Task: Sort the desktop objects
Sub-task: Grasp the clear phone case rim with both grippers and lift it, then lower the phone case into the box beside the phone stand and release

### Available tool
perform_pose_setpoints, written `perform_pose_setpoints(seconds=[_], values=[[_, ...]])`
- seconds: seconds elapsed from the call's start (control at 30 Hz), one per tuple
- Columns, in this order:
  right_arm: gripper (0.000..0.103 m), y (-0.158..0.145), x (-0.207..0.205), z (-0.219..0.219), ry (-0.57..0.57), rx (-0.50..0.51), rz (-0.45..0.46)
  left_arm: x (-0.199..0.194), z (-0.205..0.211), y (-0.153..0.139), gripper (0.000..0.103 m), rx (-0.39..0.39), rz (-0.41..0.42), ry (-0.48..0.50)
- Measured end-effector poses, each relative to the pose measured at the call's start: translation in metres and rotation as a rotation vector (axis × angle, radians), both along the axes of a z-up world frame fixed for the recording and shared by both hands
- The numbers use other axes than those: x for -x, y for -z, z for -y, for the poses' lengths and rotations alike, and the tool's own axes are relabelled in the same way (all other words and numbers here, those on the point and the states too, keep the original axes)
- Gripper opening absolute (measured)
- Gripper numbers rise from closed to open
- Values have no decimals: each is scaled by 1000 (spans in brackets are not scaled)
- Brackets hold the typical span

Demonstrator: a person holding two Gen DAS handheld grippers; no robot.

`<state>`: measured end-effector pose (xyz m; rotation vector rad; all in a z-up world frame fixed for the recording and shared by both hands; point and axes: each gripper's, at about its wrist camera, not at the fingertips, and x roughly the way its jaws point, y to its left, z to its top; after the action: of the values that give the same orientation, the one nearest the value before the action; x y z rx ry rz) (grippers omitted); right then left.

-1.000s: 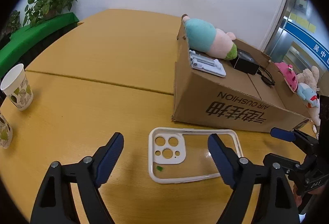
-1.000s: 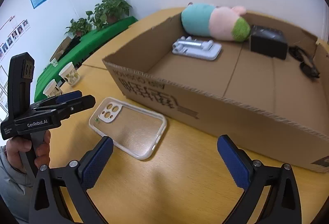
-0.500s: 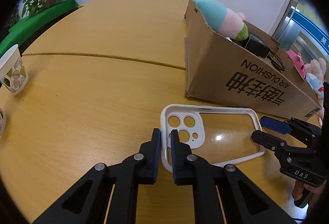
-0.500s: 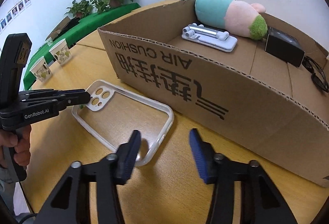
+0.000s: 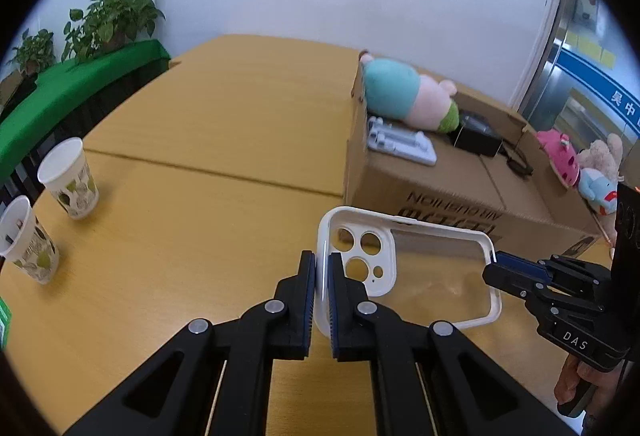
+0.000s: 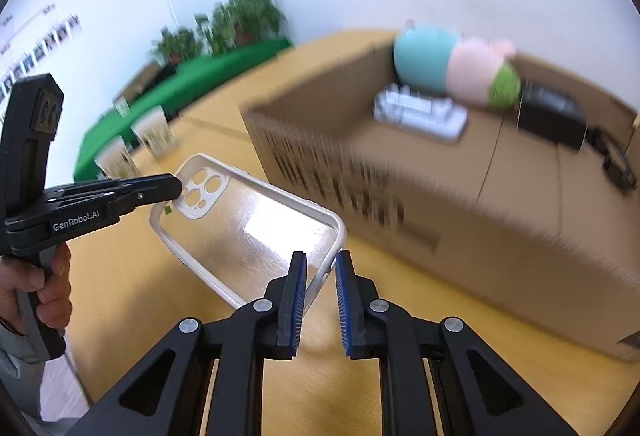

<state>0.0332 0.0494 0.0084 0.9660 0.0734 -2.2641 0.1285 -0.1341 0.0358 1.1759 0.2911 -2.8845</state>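
Note:
A clear phone case with a white rim (image 5: 436, 268) hangs above the wooden table, held at both ends. My left gripper (image 5: 319, 284) is shut on its camera-end rim. My right gripper (image 6: 321, 278) is shut on the opposite end's rim; it shows in the left wrist view (image 5: 504, 268) at the case's right edge. The case (image 6: 256, 224) is tilted in the right wrist view, with the left gripper (image 6: 176, 187) at its camera corner. The open cardboard box (image 5: 448, 191) stands just behind the case.
The box holds a teal and pink plush (image 5: 404, 95), a white phone stand (image 5: 400, 143), a black adapter (image 5: 478, 139) and a cable. Two paper cups (image 5: 70, 181) stand at the table's left. More plush toys (image 5: 580, 163) lie right of the box. Plants line the wall.
Both grippers closed on the case's rims and lifted it off the table toward the box. The right view is motion-blurred now.

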Motion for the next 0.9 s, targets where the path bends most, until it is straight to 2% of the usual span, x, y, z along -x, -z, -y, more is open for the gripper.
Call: perform_pose_setpoints(seconds=[0.13, 0.27, 0.37, 0.43, 0.57, 0.67, 0.8, 0.9], values=[[14, -47, 1, -20, 37, 52, -111, 8, -14, -46, 5, 36, -119, 45], [14, -88, 21, -48, 95, 56, -220, 38, -40, -89, 5, 57, -222, 121], [14, -107, 42, -71, 145, 53, -252, 67, -74, -114, 5, 126, -289, 197], [14, -119, 57, -88, 187, 37, -271, 86, -91, -123, 5, 137, -301, 240], [14, -135, 91, -122, 236, 28, -269, 130, -121, -128, 5, 136, -288, 295], [14, -135, 124, -141, 262, 7, -226, 164, -134, -120, 5, 84, -238, 326], [14, -117, 170, -159, 275, -25, -126, 203, -149, -97, 6, 35, -151, 341], [14, -79, 210, -172, 263, 1, 32, 227, -151, -74, 6, -8, -72, 337]])
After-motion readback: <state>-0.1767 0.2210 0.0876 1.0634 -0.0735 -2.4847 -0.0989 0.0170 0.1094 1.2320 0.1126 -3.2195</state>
